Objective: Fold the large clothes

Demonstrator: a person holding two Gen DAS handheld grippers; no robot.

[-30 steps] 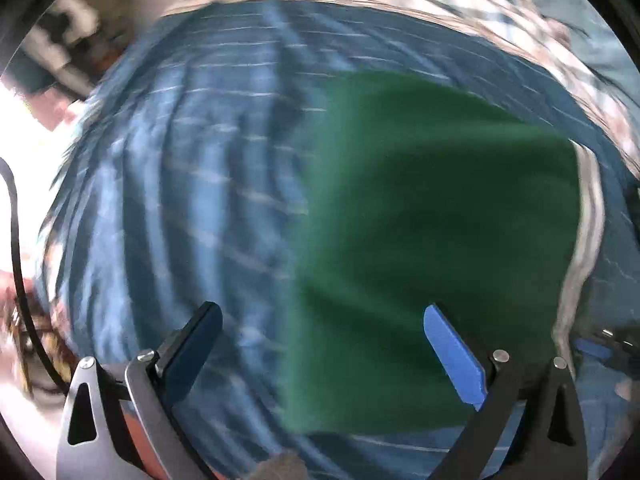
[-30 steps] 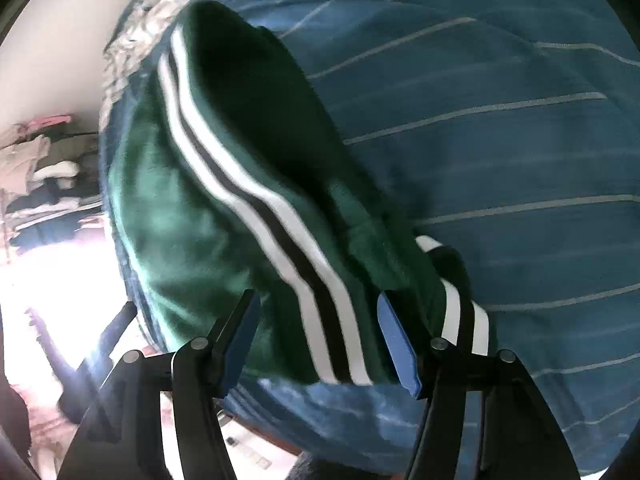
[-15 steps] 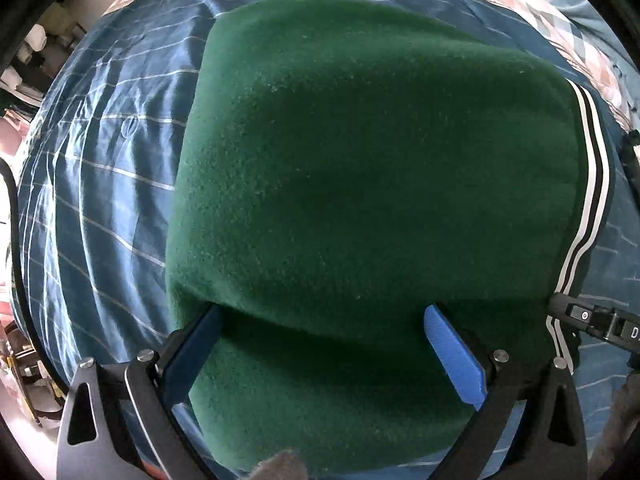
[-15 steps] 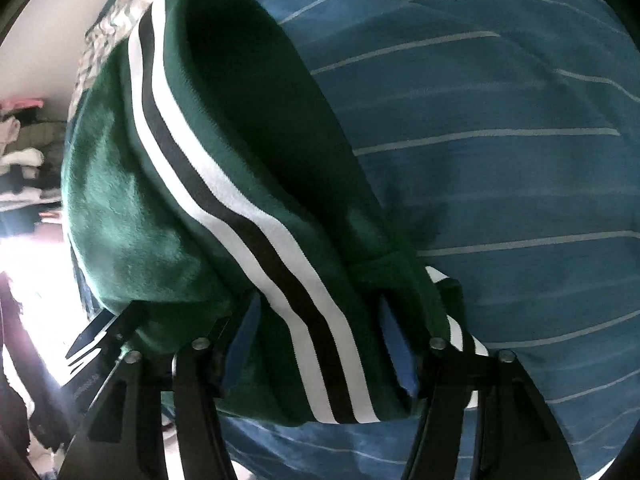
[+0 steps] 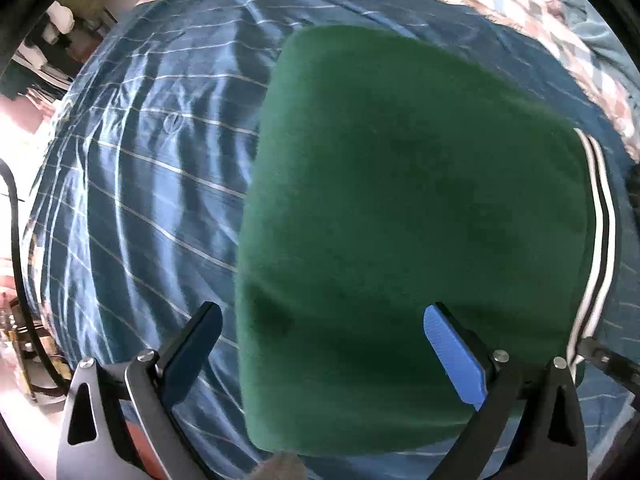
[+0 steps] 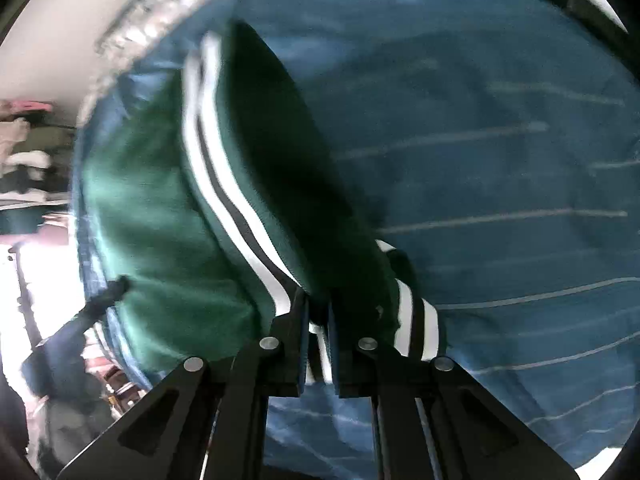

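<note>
No text, label, brand mark, number or sign can be read in either view. The dark green fleece garment [image 5: 404,220] bears only white and black stripes along one edge, with no lettering on them. The blue bedsheet with thin white lines [image 5: 132,184] carries a small round mark, too faint to tell whether it holds any writing. The checked cloth at the far edge of the bed [image 5: 520,12] shows pattern only. The clutter at the left side of the right wrist view is too blurred to read anything from.
</note>
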